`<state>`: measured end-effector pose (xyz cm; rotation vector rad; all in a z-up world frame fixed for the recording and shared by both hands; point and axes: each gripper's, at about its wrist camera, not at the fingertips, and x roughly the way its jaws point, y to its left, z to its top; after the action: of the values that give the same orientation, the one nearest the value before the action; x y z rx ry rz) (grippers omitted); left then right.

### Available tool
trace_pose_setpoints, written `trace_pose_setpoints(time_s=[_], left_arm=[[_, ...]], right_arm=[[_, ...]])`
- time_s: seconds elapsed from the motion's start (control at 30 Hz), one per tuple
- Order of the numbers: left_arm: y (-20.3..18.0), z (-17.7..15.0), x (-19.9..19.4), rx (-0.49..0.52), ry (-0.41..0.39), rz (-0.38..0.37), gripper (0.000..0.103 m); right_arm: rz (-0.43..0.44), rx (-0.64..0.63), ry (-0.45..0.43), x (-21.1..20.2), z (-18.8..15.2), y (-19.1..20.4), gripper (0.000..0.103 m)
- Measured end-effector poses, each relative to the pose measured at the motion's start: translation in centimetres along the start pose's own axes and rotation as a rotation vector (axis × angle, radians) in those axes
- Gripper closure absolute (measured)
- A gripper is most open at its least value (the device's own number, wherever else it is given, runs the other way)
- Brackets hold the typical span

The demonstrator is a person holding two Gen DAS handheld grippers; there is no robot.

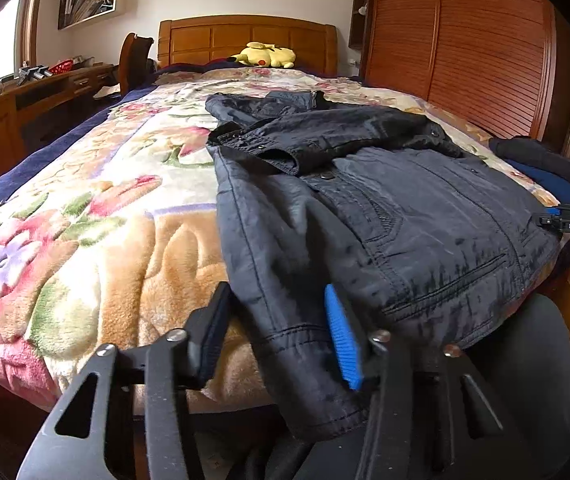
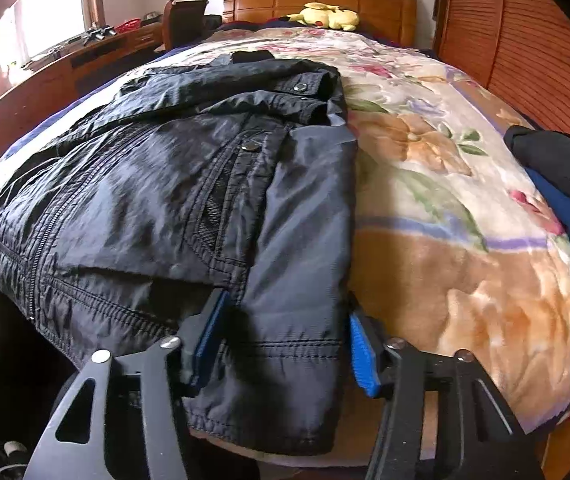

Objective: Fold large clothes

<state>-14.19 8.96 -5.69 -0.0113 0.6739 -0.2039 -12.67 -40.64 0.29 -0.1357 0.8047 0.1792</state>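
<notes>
The left gripper (image 1: 281, 332) stands wide open, its blue pad (image 1: 343, 338) against the dark cloth and its other finger out over the blanket (image 1: 97, 216) — the hanging sleeve end of the jacket (image 1: 405, 216) lies between the two, but nothing is pinched. The right gripper (image 2: 285, 340) is just as wide, straddling the other sleeve cuff (image 2: 285, 392) where it droops over the foot of the bed; here too the fingers (image 2: 361, 356) flank the cloth without closing on it.

The jacket lies front up across the near end of the bed, collar toward the headboard (image 1: 245, 38), both sleeves already lying along its sides and its hem spilling over the edge. Beside it, near the wardrobe (image 1: 465, 40), sits a pile of dark and blue clothes (image 2: 565, 184), and a yellow plush toy (image 2: 325, 16) rests by the headboard.

This looks like the start of a lengthwise fold — both grippers are lined up at the hem end. The next move probably calls for closing each on its cuff and hem together, taking enough cloth that the slippery fabric does not slide out, then lifting evenly and carrying the bottom up toward the collar.
</notes>
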Motion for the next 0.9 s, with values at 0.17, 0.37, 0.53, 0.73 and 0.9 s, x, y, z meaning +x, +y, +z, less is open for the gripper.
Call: trace_pose_setpoints(time_s=[0.17, 0.37, 0.53, 0.73, 0.9], left_arm=[[0.1, 0.5, -0.2, -0.029, 0.002, -0.018, 0.079], [-0.9, 1.3, -1.6, 0.005, -0.056, -0.014, 0.092], [-1.2, 3.4, -3.9, 0.024, -0.127, -0.009, 0.095], [-1.2, 5.6, -7.3, 0.034, -0.224, -0.002, 0.096], [-0.4, 7.0, -9.6, 0.031, -0.277, -0.001, 0.096]], right_arm=[[0.001, -0.024, -0.007, 0.0, 0.1, 0.9, 0.062], [-0.019, -0.033, -0.067, -0.8, 0.4, 1.6, 0.093], [-0.014, -0.011, -0.197, -3.9, 1.2, 2.4, 0.096], [0.019, -0.016, -0.305, -8.3, 2.7, 3.1, 0.097], [0.034, -0.039, -0.366, -12.1, 3.6, 3.7, 0.097]])
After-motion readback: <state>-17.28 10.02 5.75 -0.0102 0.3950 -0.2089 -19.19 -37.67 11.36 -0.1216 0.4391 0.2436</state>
